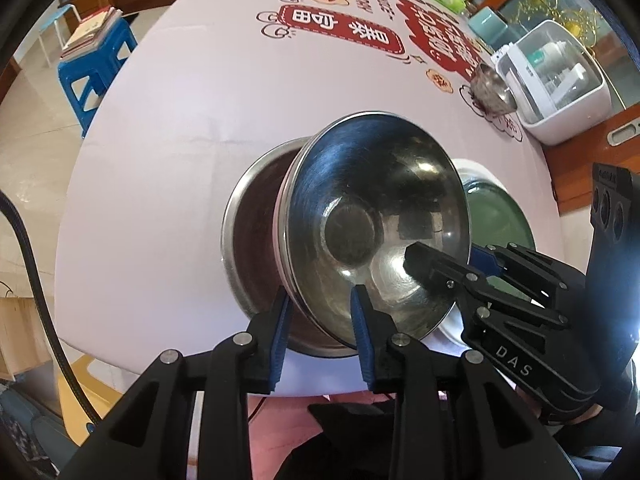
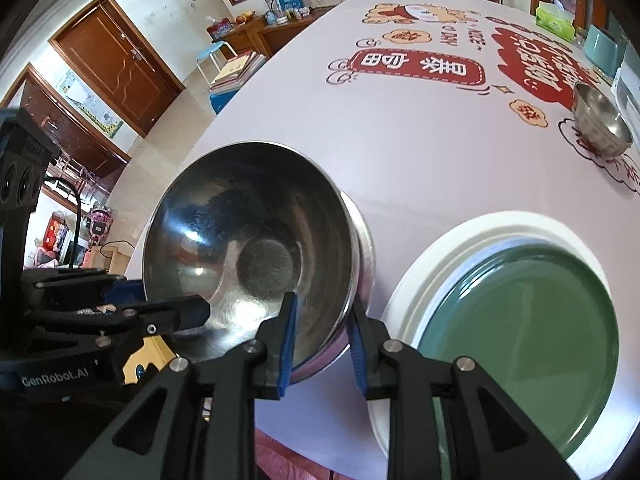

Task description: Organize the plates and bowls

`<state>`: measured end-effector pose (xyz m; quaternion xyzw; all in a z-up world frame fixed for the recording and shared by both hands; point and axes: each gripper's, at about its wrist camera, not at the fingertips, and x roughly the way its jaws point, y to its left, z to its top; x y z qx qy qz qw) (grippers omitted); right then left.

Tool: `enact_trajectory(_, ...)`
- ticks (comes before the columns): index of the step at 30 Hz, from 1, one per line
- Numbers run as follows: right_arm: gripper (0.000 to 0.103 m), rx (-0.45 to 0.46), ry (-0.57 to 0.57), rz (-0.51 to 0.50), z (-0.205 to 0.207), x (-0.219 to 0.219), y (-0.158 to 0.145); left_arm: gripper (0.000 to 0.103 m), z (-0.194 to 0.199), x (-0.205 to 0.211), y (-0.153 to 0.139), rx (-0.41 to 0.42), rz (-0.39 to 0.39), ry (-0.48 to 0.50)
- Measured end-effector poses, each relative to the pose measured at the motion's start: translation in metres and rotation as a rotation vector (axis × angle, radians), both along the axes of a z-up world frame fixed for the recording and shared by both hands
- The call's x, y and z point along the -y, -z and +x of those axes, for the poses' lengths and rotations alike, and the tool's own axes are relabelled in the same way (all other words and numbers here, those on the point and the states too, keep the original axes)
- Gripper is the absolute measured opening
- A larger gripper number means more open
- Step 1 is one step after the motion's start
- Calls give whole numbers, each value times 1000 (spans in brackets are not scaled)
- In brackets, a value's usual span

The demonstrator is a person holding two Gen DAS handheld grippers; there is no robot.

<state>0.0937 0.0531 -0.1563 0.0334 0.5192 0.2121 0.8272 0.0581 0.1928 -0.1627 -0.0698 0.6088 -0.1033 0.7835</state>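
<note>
A steel bowl (image 1: pixel 376 216) is held tilted over a larger steel bowl (image 1: pixel 256 224) that stands near the table's front edge. My left gripper (image 1: pixel 320 328) straddles the tilted bowl's near rim, one blue pad inside and one outside. My right gripper (image 2: pixel 322 344) straddles the same bowl's (image 2: pixel 248 256) rim from the other side; it also shows in the left wrist view (image 1: pixel 448 264). A green plate (image 2: pixel 520 328) lies on a white plate (image 2: pixel 416 280) to the right. A small steel bowl (image 2: pixel 600 124) stands far right.
The table (image 1: pixel 180 140) has a pale cloth with red printed signs. A white appliance (image 1: pixel 556 80) stands beyond the table's right edge. A blue stool (image 1: pixel 96 64) with books stands left of the table. A green tissue box (image 2: pixel 556 16) sits at the far right.
</note>
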Motion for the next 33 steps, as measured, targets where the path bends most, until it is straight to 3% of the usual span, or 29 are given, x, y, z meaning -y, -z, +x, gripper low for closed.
enact_trajectory(5, 44, 12, -15, -31, -3, -12, -1, 31, 4, -8, -2, -4, 4, 25)
enact_trajectory(16, 56, 33, 18, -31, -2, -16, -7, 31, 11, -23, -11, 29, -20, 47)
enact_trajectory(25, 57, 69, 57, -23, -9, -8, -13, 33, 17, -15, -24, 94, -80, 91)
enact_trajectory(33, 57, 152, 187, 38, -17, 40, -31, 38, 24, 16, -40, 159, -111, 159)
